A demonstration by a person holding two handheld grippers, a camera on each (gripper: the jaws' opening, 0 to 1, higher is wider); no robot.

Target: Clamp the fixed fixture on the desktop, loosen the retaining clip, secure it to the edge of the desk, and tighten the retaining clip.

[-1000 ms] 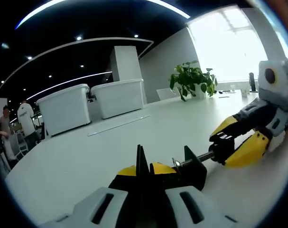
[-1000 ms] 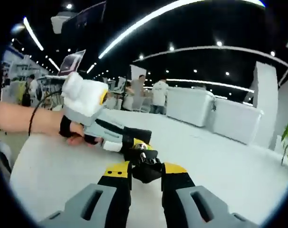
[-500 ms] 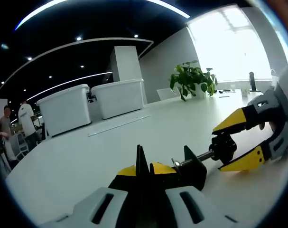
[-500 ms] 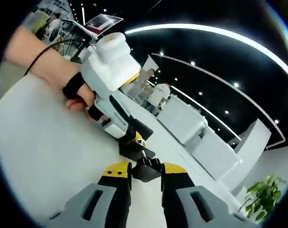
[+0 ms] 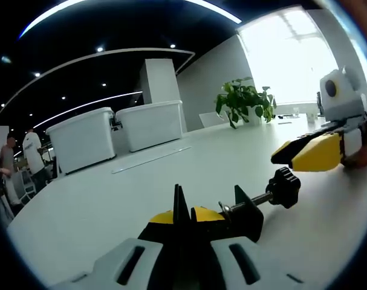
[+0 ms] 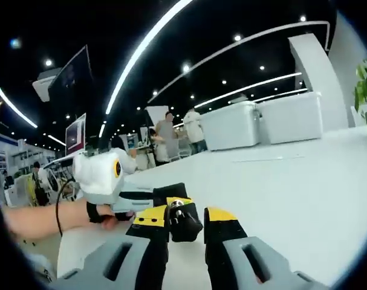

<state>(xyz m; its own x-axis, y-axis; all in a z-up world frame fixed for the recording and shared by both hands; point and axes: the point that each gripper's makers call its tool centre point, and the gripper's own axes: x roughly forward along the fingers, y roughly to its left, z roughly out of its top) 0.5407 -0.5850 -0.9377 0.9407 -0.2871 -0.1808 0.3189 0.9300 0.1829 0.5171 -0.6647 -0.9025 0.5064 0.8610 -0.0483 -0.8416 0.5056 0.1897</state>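
Left gripper view, left to right: two white bins point(image 5: 120, 132) at the back of the white desk point(image 5: 98, 199); left hand-held gripper point(image 5: 186, 220), jaws pressed together on the black clamp fixture point(image 5: 240, 214) lying on the desk; its screw knob point(image 5: 284, 187) sticks out right, free. Right hand-held gripper point(image 5: 310, 154) sits just beside the knob, not touching; can't tell its jaw state here. Right gripper view: jaws spread either side of the knob.

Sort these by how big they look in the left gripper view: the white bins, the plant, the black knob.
1. The two bins: they look about alike.
2. Plant.
3. Knob, smallest, though it is nearest the camera, so true sizes may differ more.
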